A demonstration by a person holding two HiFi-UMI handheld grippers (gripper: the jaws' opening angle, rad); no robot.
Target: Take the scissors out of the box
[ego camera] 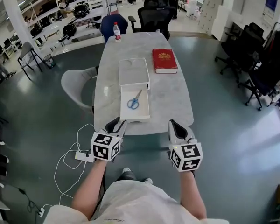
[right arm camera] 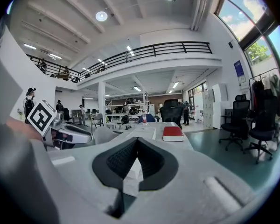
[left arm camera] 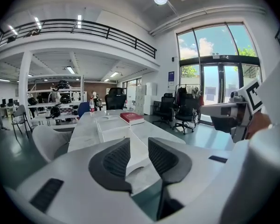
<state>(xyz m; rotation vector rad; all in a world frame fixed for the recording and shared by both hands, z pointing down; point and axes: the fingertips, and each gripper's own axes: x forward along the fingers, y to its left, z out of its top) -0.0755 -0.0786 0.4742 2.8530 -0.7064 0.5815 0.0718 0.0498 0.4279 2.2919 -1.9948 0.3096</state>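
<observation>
Jaws: left gripper (left arm camera: 139,157) slightly apart, right gripper (right arm camera: 136,143) closed, both empty

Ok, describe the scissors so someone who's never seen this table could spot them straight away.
Start at the long pale table in the middle of the room. Of the two shallow white boxes lying end to end on it, take the nearer box, not the farther box. The scissors lie alone inside it, small, with blue handles.

Open hall: glossy grey-green floor (ego camera: 224,139), white marble-look counter (ego camera: 172,101), black office chairs (ego camera: 154,15) around. Railed mezzanine (right arm camera: 144,48) overhead, tall windows (left arm camera: 214,45), round ceiling lamps (right arm camera: 101,16) lit.
</observation>
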